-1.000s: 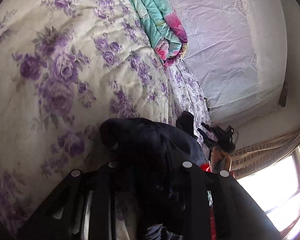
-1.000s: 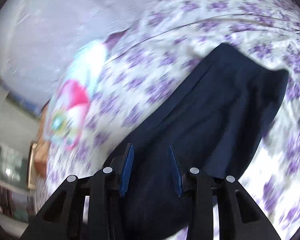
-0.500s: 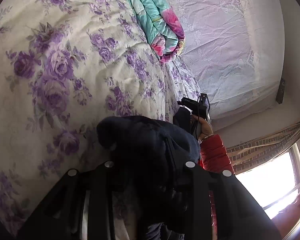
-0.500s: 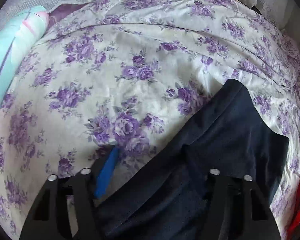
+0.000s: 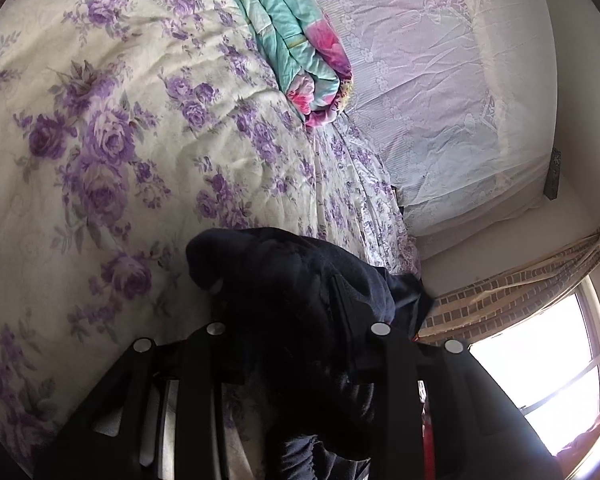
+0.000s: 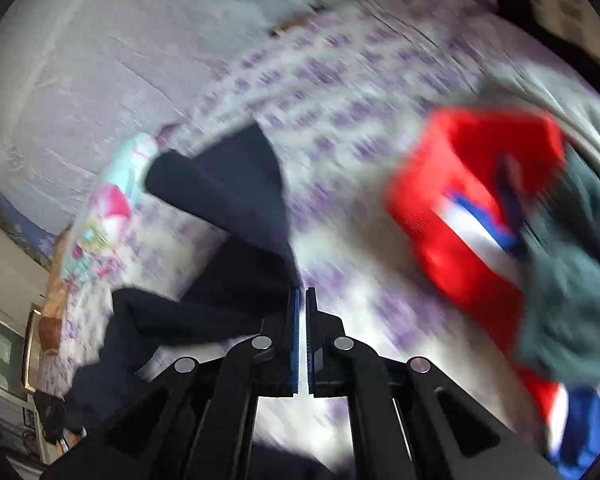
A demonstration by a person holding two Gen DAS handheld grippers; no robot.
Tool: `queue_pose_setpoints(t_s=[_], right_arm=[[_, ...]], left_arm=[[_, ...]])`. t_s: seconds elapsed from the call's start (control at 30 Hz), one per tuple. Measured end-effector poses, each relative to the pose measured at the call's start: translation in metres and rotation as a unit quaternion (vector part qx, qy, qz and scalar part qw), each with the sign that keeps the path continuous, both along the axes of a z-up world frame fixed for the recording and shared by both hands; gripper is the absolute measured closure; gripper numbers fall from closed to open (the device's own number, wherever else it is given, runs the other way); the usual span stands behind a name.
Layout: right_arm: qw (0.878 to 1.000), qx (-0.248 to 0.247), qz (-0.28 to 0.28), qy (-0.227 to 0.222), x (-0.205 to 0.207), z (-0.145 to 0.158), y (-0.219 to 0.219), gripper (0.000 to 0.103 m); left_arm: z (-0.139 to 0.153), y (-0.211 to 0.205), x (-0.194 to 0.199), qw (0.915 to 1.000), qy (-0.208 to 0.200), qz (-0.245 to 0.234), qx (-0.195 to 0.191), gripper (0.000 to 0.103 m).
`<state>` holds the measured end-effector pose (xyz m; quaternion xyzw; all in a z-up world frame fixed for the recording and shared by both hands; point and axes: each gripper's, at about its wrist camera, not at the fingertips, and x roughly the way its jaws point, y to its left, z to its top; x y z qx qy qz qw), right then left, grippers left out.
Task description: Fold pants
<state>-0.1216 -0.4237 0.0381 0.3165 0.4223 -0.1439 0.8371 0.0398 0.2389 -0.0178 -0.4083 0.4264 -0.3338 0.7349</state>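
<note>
Right gripper (image 6: pixel 300 308) pads pressed almost together, nothing visibly between them; view blurred. Left gripper (image 5: pixel 296 320) buried in bunched dark pants (image 5: pixel 300 280); grip cannot be told. Pants lie on floral quilt (image 5: pixel 100 120), trailing left of right gripper. Red garment (image 6: pixel 468 200) lies well apart.

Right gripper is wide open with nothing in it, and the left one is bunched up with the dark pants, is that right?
Not quite. The right gripper is shut, its blue pads nearly touching with nothing between them, as the right wrist view shows. The left gripper does hold the dark pants.
</note>
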Motion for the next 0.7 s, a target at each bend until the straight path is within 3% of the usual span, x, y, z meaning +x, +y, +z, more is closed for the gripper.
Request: queue_pose_setpoints(t_s=[0.07, 0.13, 0.2, 0.27, 0.3, 0.33, 0.4, 0.47, 0.53, 0.67, 0.7], right_arm=[[0.997, 0.003, -0.055, 0.044, -0.057, -0.024, -0.019, 0.096], [0.996, 0.015, -0.085, 0.006, -0.097, -0.022, -0.033, 0.096], [0.996, -0.019, -0.078, -0.037, -0.102, -0.004, -0.037, 0.094], [0.997, -0.039, -0.038, -0.06, -0.075, 0.01, -0.036, 0.067], [0.996, -0.047, -0.019, -0.069, -0.057, 0.013, -0.038, 0.031], [0.995, -0.059, 0.0, -0.075, -0.039, 0.016, -0.035, 0.023], [0.994, -0.068, 0.038, -0.072, 0.003, 0.018, -0.03, 0.024], [0.997, -0.018, 0.051, -0.058, 0.034, 0.007, -0.03, 0.028], [0.998, 0.031, 0.037, -0.034, 0.04, -0.009, -0.034, 0.043], [0.991, 0.116, 0.043, -0.046, 0.039, -0.037, -0.036, 0.056], [0.99, 0.129, 0.048, -0.04, 0.042, -0.045, -0.035, 0.071]], left_arm=[[-0.002, 0.0, 0.001, 1.0, 0.006, 0.0, -0.001, 0.072], [-0.004, 0.0, 0.003, 0.9999, 0.011, 0.002, -0.003, 0.07], [-0.004, 0.0, 0.004, 0.9999, 0.013, 0.004, 0.0, 0.07], [-0.003, -0.001, 0.004, 0.9999, 0.012, 0.004, 0.005, 0.069], [-0.003, -0.002, 0.005, 0.9999, 0.012, 0.002, 0.008, 0.068], [-0.002, -0.002, 0.005, 0.9999, 0.013, 0.002, 0.01, 0.068], [-0.001, -0.004, 0.006, 0.9997, 0.018, 0.005, 0.018, 0.067], [0.002, -0.005, 0.006, 0.9994, 0.02, 0.008, 0.028, 0.066], [0.009, -0.007, 0.007, 0.9989, 0.017, 0.009, 0.044, 0.06], [0.019, -0.016, 0.017, 0.998, 0.011, -0.001, 0.062, 0.057], [0.021, -0.02, 0.022, 0.9977, 0.011, -0.002, 0.066, 0.057]])
